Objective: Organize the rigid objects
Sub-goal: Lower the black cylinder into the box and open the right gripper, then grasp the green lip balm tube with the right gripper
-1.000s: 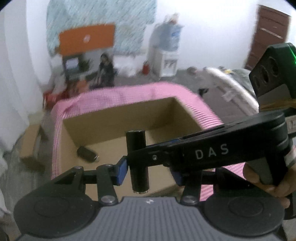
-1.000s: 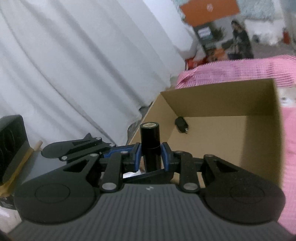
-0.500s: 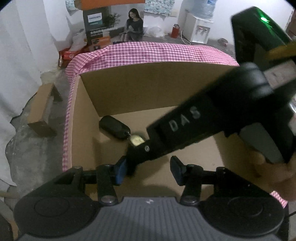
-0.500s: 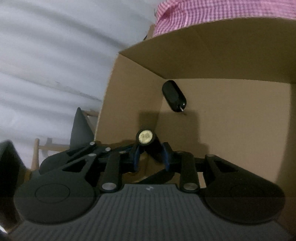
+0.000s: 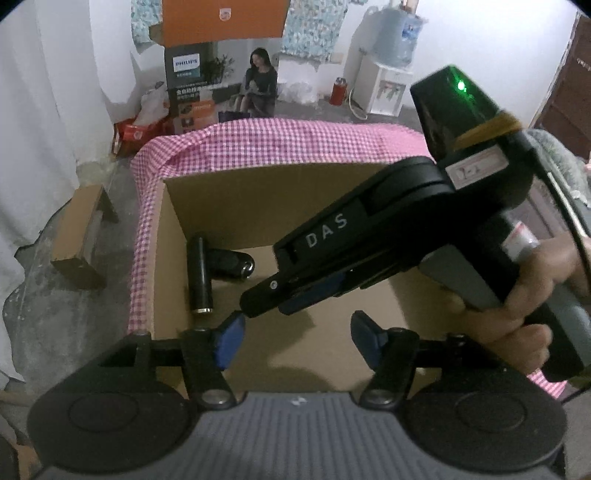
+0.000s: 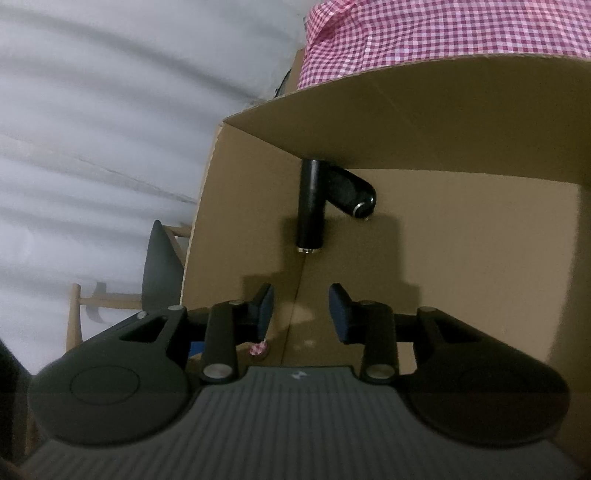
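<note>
A black cylinder (image 5: 200, 275) (image 6: 311, 206) lies on the floor of the cardboard box (image 5: 236, 192) (image 6: 461, 110), along its left wall, touching a black oval key fob (image 5: 231, 263) (image 6: 351, 192). My right gripper (image 6: 301, 310) hangs inside the box just short of the cylinder, jaws opening, nothing between them. In the left wrist view the right gripper (image 5: 275, 295) reaches in from the right, held by a hand (image 5: 524, 306). My left gripper (image 5: 297, 341) hovers over the near part of the box, jaws opening and empty.
The box sits on a pink checked cloth (image 5: 280, 144) (image 6: 443, 33). A small open carton (image 5: 83, 236) lies on the concrete floor to the left. White curtain (image 6: 92, 129) hangs behind the box. Printed boxes (image 5: 218, 74) and a water dispenser (image 5: 384, 85) stand at the far wall.
The right gripper carried the black cylinder down into the box and let it go; it now lies beside the key fob. Both grippers' jaws have widened.
</note>
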Action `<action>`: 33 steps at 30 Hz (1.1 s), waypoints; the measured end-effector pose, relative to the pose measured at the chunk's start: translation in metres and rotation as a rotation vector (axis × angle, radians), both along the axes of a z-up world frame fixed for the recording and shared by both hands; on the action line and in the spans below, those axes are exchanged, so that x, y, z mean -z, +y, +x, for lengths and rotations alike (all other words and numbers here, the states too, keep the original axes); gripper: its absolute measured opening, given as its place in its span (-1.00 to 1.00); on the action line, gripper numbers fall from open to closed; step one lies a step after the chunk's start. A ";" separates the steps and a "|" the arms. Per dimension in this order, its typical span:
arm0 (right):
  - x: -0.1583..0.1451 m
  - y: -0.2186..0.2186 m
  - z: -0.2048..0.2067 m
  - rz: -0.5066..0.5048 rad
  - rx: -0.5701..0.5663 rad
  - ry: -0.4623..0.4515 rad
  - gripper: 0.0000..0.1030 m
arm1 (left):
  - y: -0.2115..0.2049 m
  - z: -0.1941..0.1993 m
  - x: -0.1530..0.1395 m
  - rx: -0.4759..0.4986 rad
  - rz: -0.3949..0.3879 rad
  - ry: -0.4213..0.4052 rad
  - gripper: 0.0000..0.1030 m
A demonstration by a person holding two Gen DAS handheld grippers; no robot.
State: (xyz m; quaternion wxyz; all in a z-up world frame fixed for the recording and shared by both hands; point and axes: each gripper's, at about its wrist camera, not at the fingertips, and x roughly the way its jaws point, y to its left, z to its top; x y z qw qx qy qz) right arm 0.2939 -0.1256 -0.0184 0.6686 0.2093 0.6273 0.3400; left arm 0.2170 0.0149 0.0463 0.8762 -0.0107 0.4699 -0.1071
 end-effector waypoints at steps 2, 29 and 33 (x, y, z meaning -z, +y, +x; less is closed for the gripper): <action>-0.002 -0.001 -0.004 0.005 0.008 -0.009 -0.32 | 0.002 -0.006 -0.007 0.000 -0.017 -0.019 0.26; -0.034 -0.188 -0.235 0.007 0.248 -0.313 -0.11 | -0.092 -0.164 0.028 0.328 -0.139 -0.066 0.52; -0.001 -0.181 -0.250 -0.117 0.221 -0.303 -0.25 | -0.121 -0.173 0.049 0.392 -0.067 -0.076 0.33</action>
